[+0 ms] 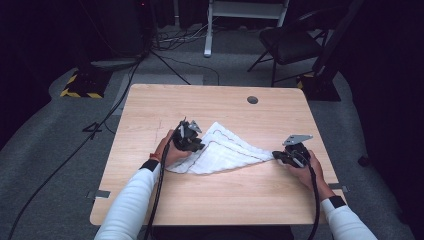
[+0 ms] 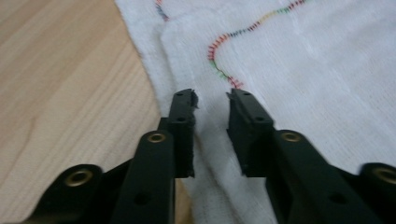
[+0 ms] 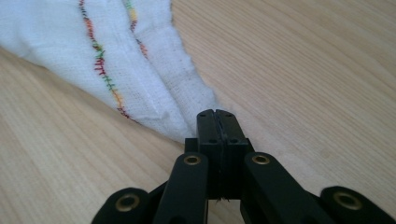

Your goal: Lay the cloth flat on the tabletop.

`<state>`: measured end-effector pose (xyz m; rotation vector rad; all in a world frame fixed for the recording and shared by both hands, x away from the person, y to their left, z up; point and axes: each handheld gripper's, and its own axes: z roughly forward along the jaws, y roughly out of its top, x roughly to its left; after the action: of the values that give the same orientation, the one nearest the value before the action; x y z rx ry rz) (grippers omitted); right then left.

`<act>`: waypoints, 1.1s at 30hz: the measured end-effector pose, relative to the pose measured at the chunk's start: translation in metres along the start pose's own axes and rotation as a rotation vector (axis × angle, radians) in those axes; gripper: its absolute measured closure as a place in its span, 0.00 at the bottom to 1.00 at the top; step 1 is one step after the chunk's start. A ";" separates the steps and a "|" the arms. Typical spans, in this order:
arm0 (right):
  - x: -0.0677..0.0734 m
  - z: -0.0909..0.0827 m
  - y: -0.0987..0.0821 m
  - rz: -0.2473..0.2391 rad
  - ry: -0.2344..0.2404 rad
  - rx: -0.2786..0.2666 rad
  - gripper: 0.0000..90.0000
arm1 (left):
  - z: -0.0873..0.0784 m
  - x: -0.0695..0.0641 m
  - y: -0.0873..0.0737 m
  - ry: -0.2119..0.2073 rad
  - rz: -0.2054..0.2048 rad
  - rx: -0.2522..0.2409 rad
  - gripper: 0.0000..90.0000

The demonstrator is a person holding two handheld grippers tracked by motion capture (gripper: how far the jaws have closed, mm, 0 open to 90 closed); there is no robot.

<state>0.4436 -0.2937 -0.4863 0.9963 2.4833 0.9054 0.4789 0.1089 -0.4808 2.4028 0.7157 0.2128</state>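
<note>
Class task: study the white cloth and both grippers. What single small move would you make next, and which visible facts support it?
Probably close the left gripper on the fold under it. Its jaws stand apart over the white cloth, pinching nothing, while the right gripper is shut on the cloth's corner, pinning that end to the table. A second grip would let both hands lift or fold it.

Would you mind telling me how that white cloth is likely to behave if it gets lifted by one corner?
The white cloth looks thin and woven, already lying folded in soft layers, so it will probably droop limply rather than hold shape. It seems light, so the right gripper, shut on its corner, should carry it easily. The textured weave likely resists slipping, though the loose layers may unfold.
</note>
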 end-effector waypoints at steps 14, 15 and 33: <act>-0.017 0.009 0.012 0.015 -0.082 -0.013 1.00 | -0.018 -0.048 -0.020 -0.102 0.065 0.024 0.96; -0.018 0.011 0.013 0.016 -0.089 -0.021 1.00 | -0.019 -0.051 -0.021 -0.101 0.077 0.027 0.96; -0.023 0.022 0.030 0.060 -0.091 -0.055 0.88 | 0.009 0.004 0.013 0.088 -0.126 -0.079 0.38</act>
<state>0.4863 -0.2831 -0.4818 1.0741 2.3526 0.9195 0.4909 0.0983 -0.4800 2.2762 0.8795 0.2913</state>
